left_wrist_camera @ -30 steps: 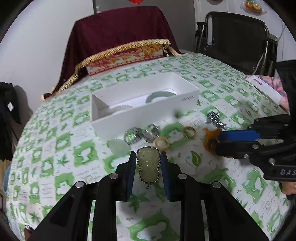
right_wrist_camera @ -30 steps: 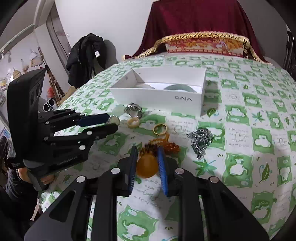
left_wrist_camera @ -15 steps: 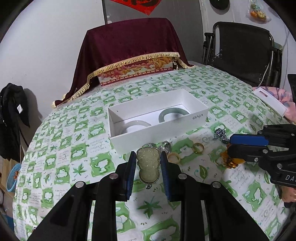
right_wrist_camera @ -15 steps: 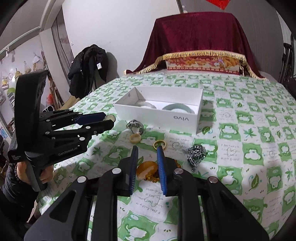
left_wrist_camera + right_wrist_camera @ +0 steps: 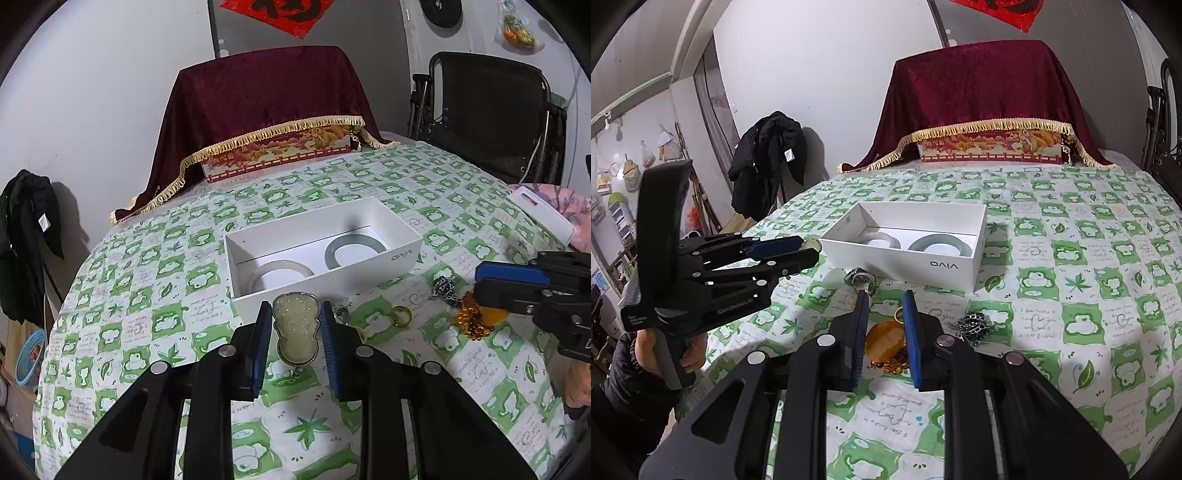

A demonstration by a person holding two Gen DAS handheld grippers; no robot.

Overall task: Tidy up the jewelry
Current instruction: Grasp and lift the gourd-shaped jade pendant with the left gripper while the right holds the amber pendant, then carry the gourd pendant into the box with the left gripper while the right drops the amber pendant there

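My left gripper (image 5: pixel 295 314) is shut on a pale green jade pendant (image 5: pixel 295 326) and holds it above the table, just in front of the white box (image 5: pixel 404 254). The box holds two jade bangles (image 5: pixel 354 251). My right gripper (image 5: pixel 885 299) is shut on an amber pendant (image 5: pixel 884 341) whose amber beads (image 5: pixel 895 365) hang below it. The right gripper also shows at the right of the left wrist view (image 5: pixel 480 280). The left gripper shows in the right wrist view (image 5: pixel 809 249).
On the green-patterned cloth lie a gold ring (image 5: pixel 400 316), a silver chain (image 5: pixel 971 326), silver rings (image 5: pixel 860 277) and a pale stone (image 5: pixel 833 277). A maroon-draped box (image 5: pixel 269 110) stands at the back. A black chair (image 5: pixel 491 110) is at the right.
Both grippers have risen from the table with their pendants. The box now sits lower and farther in both views.
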